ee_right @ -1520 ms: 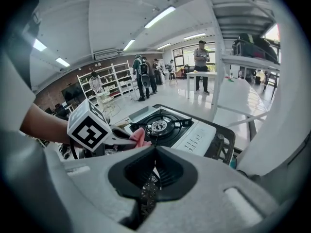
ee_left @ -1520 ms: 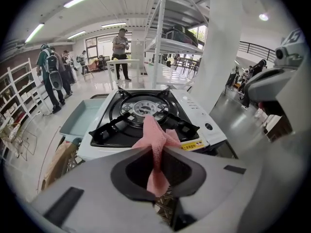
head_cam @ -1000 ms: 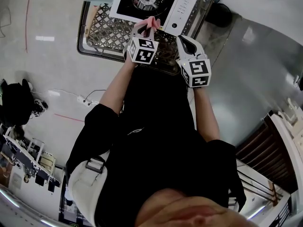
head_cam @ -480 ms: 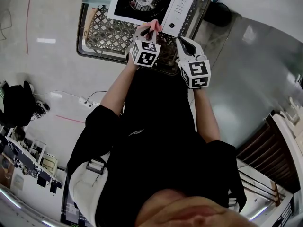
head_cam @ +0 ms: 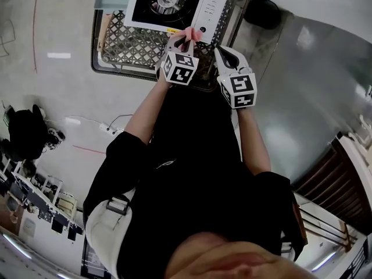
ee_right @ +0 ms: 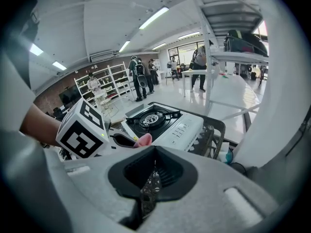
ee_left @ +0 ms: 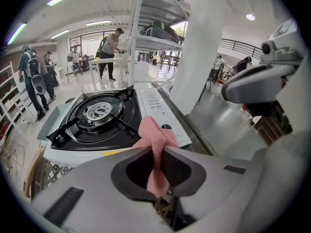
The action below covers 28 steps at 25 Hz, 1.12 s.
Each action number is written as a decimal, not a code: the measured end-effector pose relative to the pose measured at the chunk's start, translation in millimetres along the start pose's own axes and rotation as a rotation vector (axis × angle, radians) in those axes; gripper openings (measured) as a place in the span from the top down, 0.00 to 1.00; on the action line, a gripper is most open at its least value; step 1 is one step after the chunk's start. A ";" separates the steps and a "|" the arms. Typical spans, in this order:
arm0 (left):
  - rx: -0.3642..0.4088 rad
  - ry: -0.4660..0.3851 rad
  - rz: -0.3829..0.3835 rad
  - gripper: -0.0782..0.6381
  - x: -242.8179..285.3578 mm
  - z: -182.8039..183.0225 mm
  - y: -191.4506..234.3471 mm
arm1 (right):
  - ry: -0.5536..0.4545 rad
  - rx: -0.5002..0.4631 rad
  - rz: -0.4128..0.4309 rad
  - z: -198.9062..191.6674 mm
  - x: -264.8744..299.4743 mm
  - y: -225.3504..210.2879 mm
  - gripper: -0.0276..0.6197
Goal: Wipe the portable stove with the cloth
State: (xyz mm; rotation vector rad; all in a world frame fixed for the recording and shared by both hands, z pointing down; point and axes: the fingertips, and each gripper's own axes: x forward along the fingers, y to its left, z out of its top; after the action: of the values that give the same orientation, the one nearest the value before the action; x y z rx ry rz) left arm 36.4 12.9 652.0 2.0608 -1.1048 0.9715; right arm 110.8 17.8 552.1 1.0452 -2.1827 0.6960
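Note:
The portable stove [head_cam: 174,4] is white with a black burner top and sits on a metal mesh table [head_cam: 125,42]. It also shows in the left gripper view as the stove [ee_left: 104,118] and in the right gripper view as the stove [ee_right: 160,120]. My left gripper [head_cam: 187,38] is shut on a pink cloth [head_cam: 192,34], whose bunched end [ee_left: 154,137] sticks out past the jaws just short of the stove's front edge. My right gripper [head_cam: 224,51] hovers beside it to the right, shut with nothing between its jaws [ee_right: 154,152].
A white pillar [ee_left: 204,47] and a grey floor area [head_cam: 290,86] lie right of the table. A dark round object [head_cam: 264,13] sits by the table's far right corner. Several people stand among shelves in the background [ee_left: 109,47].
Both grippers have shifted a little to the right along the stove's front edge, the left one carrying the pink cloth. The jaws have not changed.

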 end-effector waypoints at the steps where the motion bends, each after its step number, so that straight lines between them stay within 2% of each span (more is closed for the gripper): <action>1: 0.008 0.002 -0.004 0.84 1.0 0.6 -2.8 | -0.001 0.002 -0.001 -2.0 -0.9 -1.8 0.95; 6: 0.054 0.010 0.008 0.84 7.4 13.2 -13.2 | -0.008 0.006 0.023 -12.0 -0.7 -11.8 0.95; 10: 0.184 0.029 -0.015 0.84 14.2 32.3 -29.8 | -0.006 -0.031 0.058 -20.0 5.4 -17.4 0.95; 13: 0.235 0.053 -0.033 0.84 22.0 40.2 -36.3 | -0.005 -0.019 0.087 -24.9 6.9 -20.2 0.95; 23: 0.217 0.080 0.042 0.84 36.4 43.3 -37.4 | -0.029 0.031 0.093 -57.3 6.8 -65.2 0.95; 28: 0.190 0.076 0.070 0.84 34.2 44.6 -43.4 | -0.026 0.041 0.108 -52.6 3.1 -75.0 0.95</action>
State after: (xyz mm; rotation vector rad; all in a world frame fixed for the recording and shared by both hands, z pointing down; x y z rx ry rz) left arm 101.3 -15.5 648.4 2.1266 -1.0873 1.2211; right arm 185.9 10.7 604.1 0.9677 -2.2693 0.7822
